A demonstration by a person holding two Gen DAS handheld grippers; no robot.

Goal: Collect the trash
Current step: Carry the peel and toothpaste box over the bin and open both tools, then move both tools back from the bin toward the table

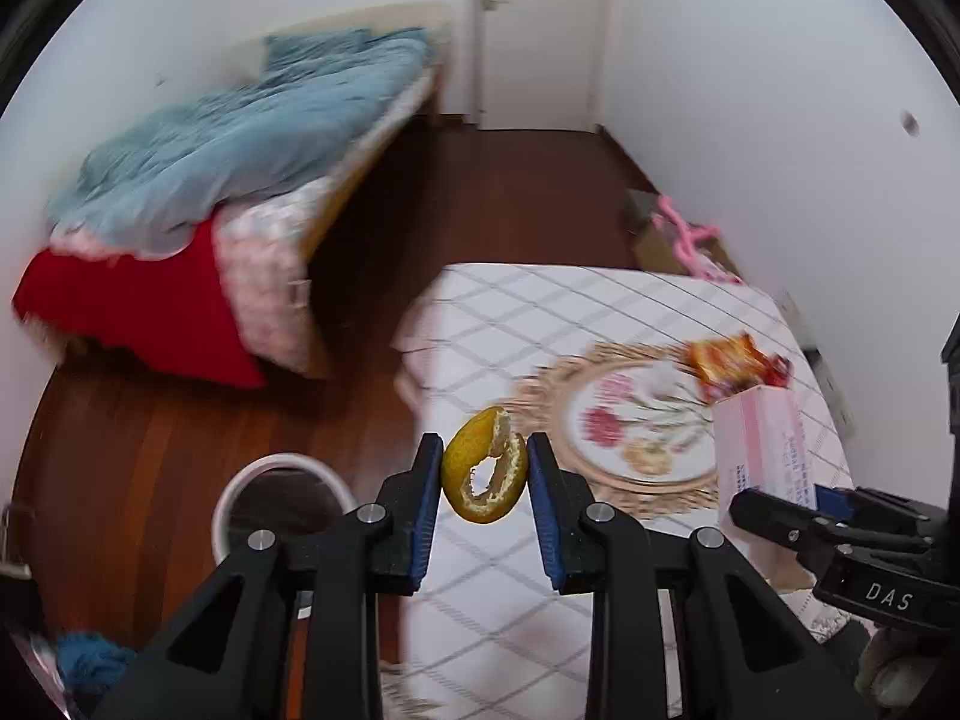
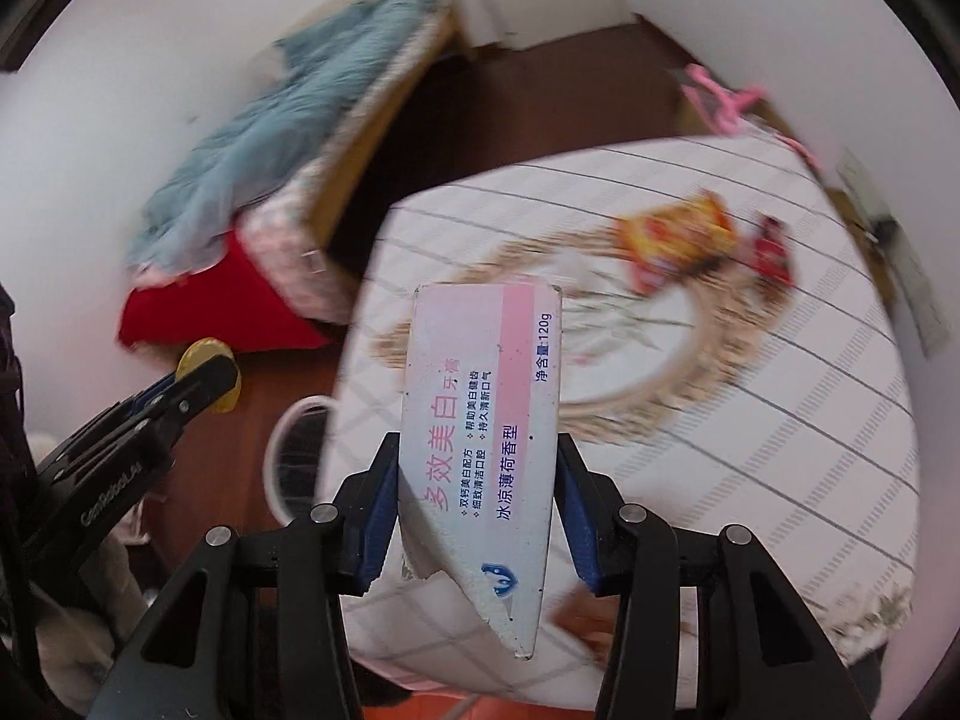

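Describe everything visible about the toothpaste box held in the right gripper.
The toothpaste box is a long, flattened cardboard carton, pale blue-white with a pink stripe and printed Chinese text. Its near end is torn and ragged. It stands lengthwise between the right gripper's jaws, pinched at both sides, lifted clear above the table.

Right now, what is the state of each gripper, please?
Left gripper: shut on the orange peel.
Right gripper: shut on the torn toothpaste box.
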